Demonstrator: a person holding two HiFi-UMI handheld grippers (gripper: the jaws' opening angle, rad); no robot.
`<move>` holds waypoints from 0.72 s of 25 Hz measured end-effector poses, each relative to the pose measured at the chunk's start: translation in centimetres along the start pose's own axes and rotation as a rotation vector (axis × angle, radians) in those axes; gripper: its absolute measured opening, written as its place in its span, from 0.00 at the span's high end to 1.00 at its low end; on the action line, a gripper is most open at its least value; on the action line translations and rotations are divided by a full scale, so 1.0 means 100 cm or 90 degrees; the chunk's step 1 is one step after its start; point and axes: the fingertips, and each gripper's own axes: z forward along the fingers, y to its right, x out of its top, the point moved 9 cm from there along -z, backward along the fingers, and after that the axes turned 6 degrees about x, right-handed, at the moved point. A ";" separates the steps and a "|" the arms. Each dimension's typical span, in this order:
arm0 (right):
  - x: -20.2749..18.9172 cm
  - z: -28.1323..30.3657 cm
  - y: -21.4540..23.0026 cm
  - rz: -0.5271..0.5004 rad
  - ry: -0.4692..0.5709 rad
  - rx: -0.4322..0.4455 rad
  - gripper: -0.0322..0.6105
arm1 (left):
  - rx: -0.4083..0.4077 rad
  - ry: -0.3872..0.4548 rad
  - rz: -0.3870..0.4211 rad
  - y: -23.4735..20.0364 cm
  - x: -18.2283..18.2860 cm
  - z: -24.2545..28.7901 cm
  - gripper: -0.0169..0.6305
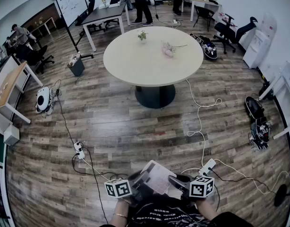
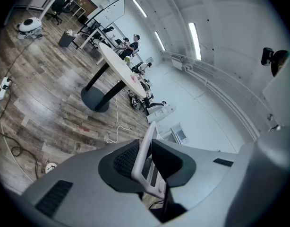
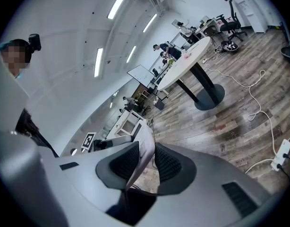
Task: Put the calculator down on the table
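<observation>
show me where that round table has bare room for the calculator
The near half of the round table is bare, from the edge facing you up to the small plant and the pink flowers. Its left side is bare too. The far middle, around those two, is the crowded part.

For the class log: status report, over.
Shut on calculator: left tool, right tool. Held in air, not on table. Cables lie between.
</observation>
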 end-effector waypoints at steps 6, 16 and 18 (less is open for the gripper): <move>0.015 0.013 -0.002 -0.016 0.000 -0.008 0.77 | -0.011 0.002 -0.004 -0.006 0.018 0.004 0.84; 0.046 0.060 -0.002 0.005 0.046 -0.017 0.77 | -0.052 -0.026 0.017 -0.037 0.079 0.014 0.84; 0.050 0.072 -0.005 -0.001 0.060 -0.021 0.77 | -0.059 -0.031 0.019 -0.044 0.092 0.013 0.84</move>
